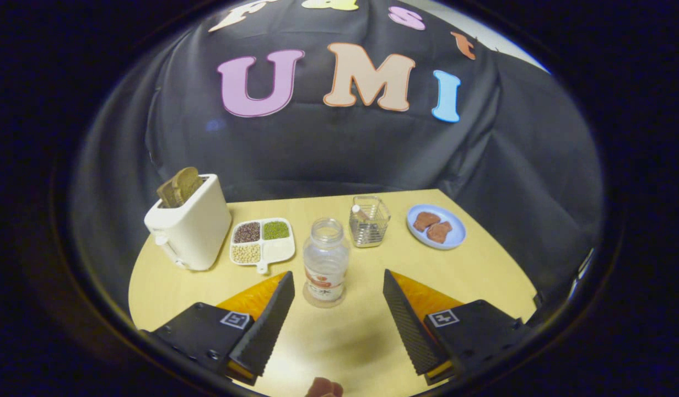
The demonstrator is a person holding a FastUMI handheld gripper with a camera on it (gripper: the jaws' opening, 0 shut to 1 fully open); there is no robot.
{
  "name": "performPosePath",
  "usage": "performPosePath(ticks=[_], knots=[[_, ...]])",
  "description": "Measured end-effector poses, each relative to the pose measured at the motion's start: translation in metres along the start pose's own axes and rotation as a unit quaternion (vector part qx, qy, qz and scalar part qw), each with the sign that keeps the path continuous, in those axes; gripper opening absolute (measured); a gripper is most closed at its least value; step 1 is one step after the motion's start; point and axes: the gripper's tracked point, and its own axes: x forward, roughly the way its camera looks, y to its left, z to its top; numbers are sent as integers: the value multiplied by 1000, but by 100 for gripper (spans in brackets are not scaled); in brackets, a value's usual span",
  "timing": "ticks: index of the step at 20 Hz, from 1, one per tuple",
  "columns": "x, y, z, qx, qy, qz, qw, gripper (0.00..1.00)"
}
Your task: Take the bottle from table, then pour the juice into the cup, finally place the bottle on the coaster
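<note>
In the gripper view, the gripper [338, 284] is seen spread wide with nothing grasped, its two fingers [270, 322] held above the pale wooden table [483, 275]. A clear plastic bottle with an orange label [325, 261] stands upright and uncapped on a round coaster [324, 301], just ahead of the fingertips and touched by neither. Beyond it are set a clear ridged cup [369, 221], a white sectioned tray of beans [262, 242], a white toaster with bread [188, 223] and a blue plate [454, 238] bearing brown pieces.
</note>
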Motion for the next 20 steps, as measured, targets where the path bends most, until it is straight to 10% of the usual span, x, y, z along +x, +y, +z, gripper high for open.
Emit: performPosePath(ticks=[20], knots=[[-164, -45, 131, 5, -102, 119, 988, 100]])
